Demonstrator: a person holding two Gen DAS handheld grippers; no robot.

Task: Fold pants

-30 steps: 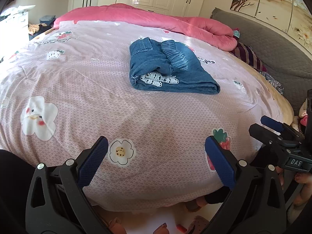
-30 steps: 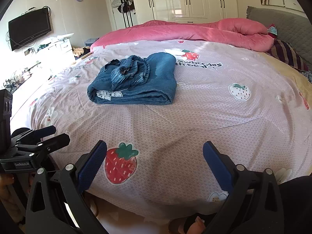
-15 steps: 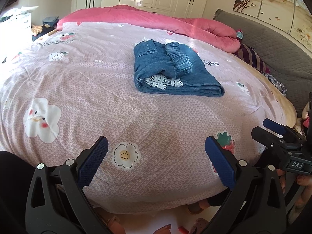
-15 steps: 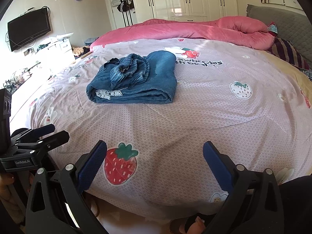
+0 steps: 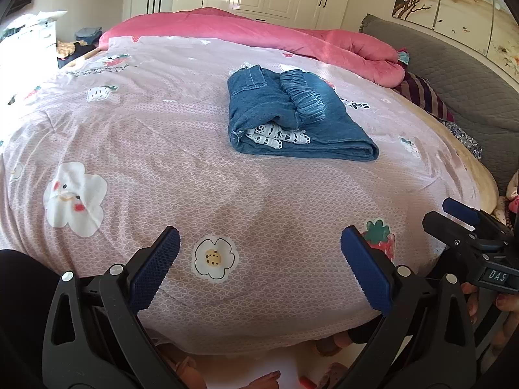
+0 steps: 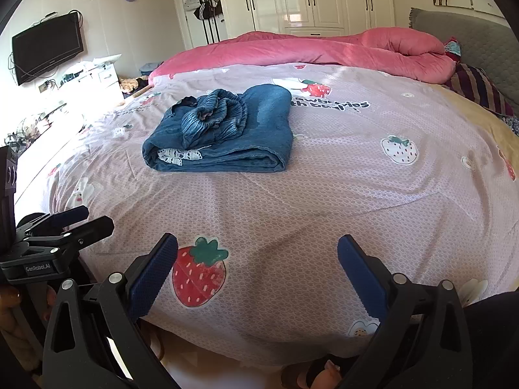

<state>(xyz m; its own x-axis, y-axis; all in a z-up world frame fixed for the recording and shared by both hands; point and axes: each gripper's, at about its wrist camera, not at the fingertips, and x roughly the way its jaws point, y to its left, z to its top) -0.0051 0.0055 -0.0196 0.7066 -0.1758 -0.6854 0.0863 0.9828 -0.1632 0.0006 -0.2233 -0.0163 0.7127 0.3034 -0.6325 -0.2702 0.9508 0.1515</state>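
Observation:
A pair of blue denim pants (image 5: pixel 292 116) (image 6: pixel 223 133) lies folded into a thick bundle in the middle of the bed, with white lace trim showing at its near edge. My left gripper (image 5: pixel 259 265) hovers open over the near edge of the bed, well short of the pants, with nothing between its blue pads. My right gripper (image 6: pixel 258 265) is open too, above a strawberry print, also far from the pants. Each gripper shows at the edge of the other's view: the right one (image 5: pixel 467 227) and the left one (image 6: pixel 65 223).
The pink printed bedsheet (image 5: pixel 146 149) covers a round bed. A pink duvet (image 5: pixel 259 32) is bunched along the far side, by a grey headboard (image 5: pixel 454 74) and striped pillow (image 6: pixel 480 87). White wardrobes (image 6: pixel 308 0), a wall TV (image 6: pixel 45 48) and a cluttered dresser (image 6: pixel 84 77) stand behind. Feet show below.
Both grippers have edged slightly closer to the bed and the pants. The pants have not moved, and both grippers stay open.

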